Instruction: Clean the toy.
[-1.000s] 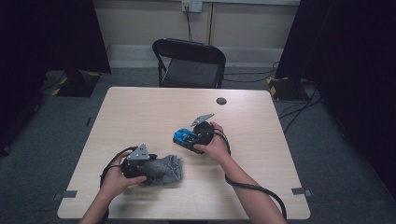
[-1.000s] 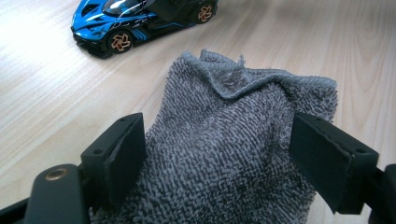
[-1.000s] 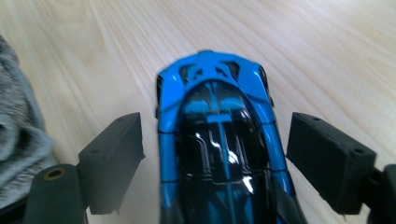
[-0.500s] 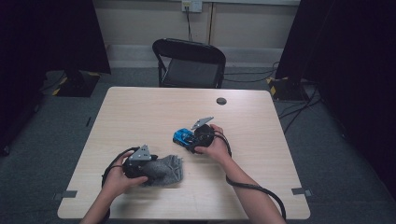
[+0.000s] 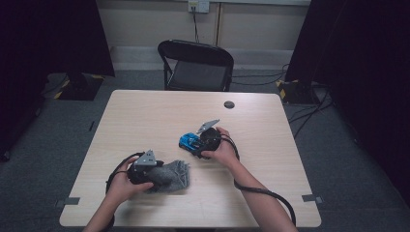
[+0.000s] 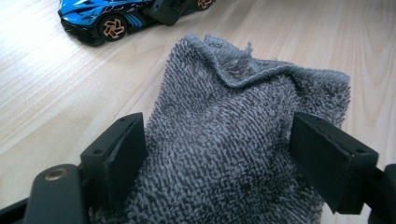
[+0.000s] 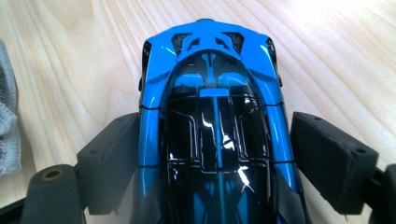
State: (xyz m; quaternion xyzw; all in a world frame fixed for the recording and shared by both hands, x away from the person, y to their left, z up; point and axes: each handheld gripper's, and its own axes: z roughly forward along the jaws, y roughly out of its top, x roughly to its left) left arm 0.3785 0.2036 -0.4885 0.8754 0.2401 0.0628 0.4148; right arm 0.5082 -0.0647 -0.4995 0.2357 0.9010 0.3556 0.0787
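Two things are in play: a grey terry cloth on the near left part of the worktop, and a blue toy car near its middle, well apart from the cloth's far edge. By the look of it, you are about to wipe the car with the cloth, so set up both grips first.

Your left tongs straddle the cloth with the jaws standing wide; the left pad touches the pile, while the right pad seems just off it, so the cloth is bracketed, not pinched. Before lifting, gather a thick fold rather than a single edge, and close until the pile visibly compresses; a thin bite on loose terry will probably slip out.

Your right tongs have the car between their jaws, lengthwise along the body. The left pad sits against the blue flank; the right pad shows a sliver of worktop beside the body, so I judge them apart, not clamped. Close gently on the flat sides, behind the front wheels, because the glossy shell is likely slippery and the car may roll forward. Keep it flat on the worktop while the cloth comes across.
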